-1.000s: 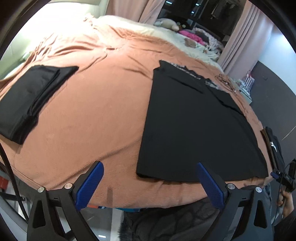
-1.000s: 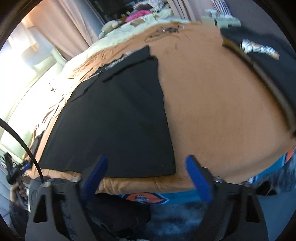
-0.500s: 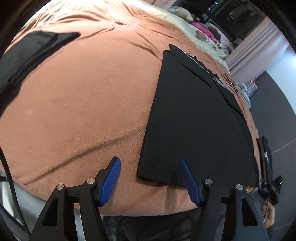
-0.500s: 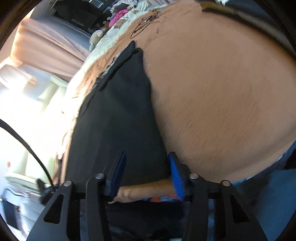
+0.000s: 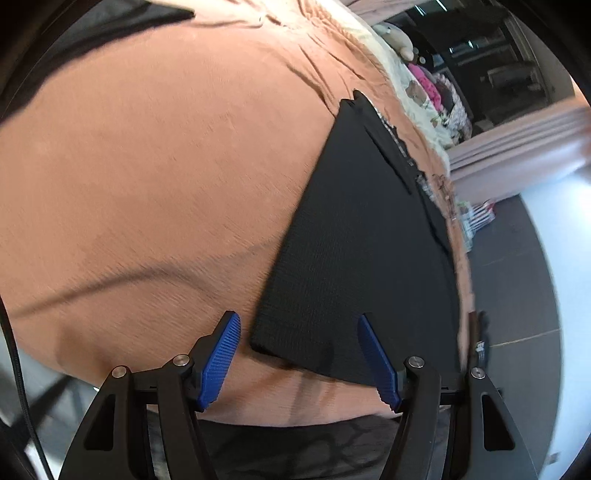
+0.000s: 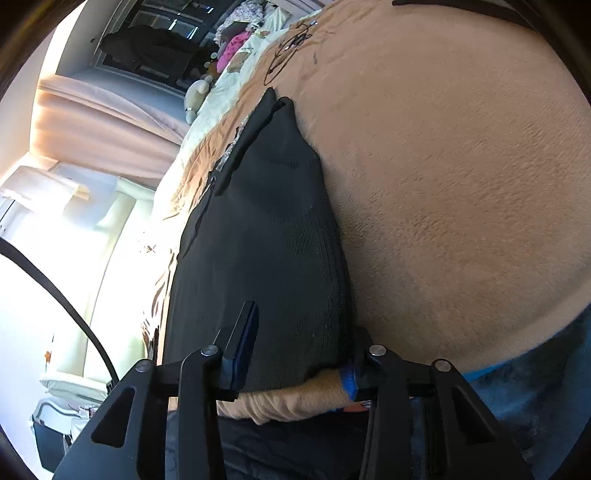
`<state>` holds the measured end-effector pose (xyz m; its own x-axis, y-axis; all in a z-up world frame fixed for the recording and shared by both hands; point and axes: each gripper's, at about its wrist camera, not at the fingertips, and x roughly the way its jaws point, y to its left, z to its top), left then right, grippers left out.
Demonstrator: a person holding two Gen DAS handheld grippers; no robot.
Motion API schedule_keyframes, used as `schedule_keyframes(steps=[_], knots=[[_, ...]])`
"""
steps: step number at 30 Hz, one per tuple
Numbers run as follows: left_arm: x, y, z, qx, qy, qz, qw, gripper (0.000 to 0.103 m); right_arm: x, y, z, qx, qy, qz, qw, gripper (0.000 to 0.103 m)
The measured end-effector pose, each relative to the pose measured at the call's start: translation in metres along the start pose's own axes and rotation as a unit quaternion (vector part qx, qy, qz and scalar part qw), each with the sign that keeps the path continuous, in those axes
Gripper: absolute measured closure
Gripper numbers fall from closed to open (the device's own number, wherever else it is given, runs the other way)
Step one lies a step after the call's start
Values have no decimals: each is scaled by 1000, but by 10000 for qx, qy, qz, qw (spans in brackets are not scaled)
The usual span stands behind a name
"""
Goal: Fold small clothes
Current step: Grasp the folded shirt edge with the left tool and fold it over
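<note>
A black knit garment (image 5: 362, 251) lies flat on the brown bedspread (image 5: 147, 177). My left gripper (image 5: 299, 343) is open, its blue fingers on either side of the garment's near left corner, just above the bedspread. In the right wrist view the same garment (image 6: 266, 236) fills the middle. My right gripper (image 6: 299, 354) has its fingers around the near right corner, with cloth and a fold of bedspread between them; the right finger is mostly hidden by the cloth.
A folded black garment (image 5: 92, 33) lies at the far left of the bed. Another dark garment (image 6: 480, 11) lies at the far right. Glasses (image 6: 291, 44), pillows and a soft toy (image 6: 195, 96) lie toward the bed's head. Curtains (image 5: 517, 136) hang beyond.
Both grippers dropped toward the garment's near corners and narrowed. The right one went from open wide above the edge to closing around the right corner. The left one moved up to the left corner.
</note>
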<state>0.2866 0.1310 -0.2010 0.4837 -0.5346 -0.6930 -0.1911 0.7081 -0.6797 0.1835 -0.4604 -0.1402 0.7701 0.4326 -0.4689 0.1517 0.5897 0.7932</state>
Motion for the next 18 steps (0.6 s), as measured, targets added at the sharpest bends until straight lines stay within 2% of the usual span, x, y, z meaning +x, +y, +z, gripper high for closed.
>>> schedule_keyframes(steps=[2, 6, 8, 10, 13, 15, 16, 18], knots=[[2, -1, -1, -115, -1, -84, 9999, 36, 13, -2, -16, 29, -26, -14, 10000, 67], [6, -2, -2, -348, 14, -377, 9987, 36, 21, -9, -28, 109, -111, 60, 9999, 68], [9, -4, -2, -418, -6, -492, 9979, 36, 17, -17, -30, 145, -176, 57, 9997, 75], [12, -7, -1, -387, -58, -480, 9981, 41, 13, -19, -32, 183, -244, 45, 9995, 84], [16, -10, 3, -348, -141, -266, 9989, 57, 10, -24, -33, 211, -327, 69, 9992, 95], [18, -8, 6, -365, -191, -72, 9991, 76, 8, -27, -36, 223, -371, 52, 9990, 99], [18, -8, 7, -370, -224, 22, 9991, 81, 5, -28, -37, 240, -411, 40, 9989, 100], [15, -5, 9, -380, -319, 222, 9985, 97, 1, -29, -38, 242, -476, 33, 9986, 102]])
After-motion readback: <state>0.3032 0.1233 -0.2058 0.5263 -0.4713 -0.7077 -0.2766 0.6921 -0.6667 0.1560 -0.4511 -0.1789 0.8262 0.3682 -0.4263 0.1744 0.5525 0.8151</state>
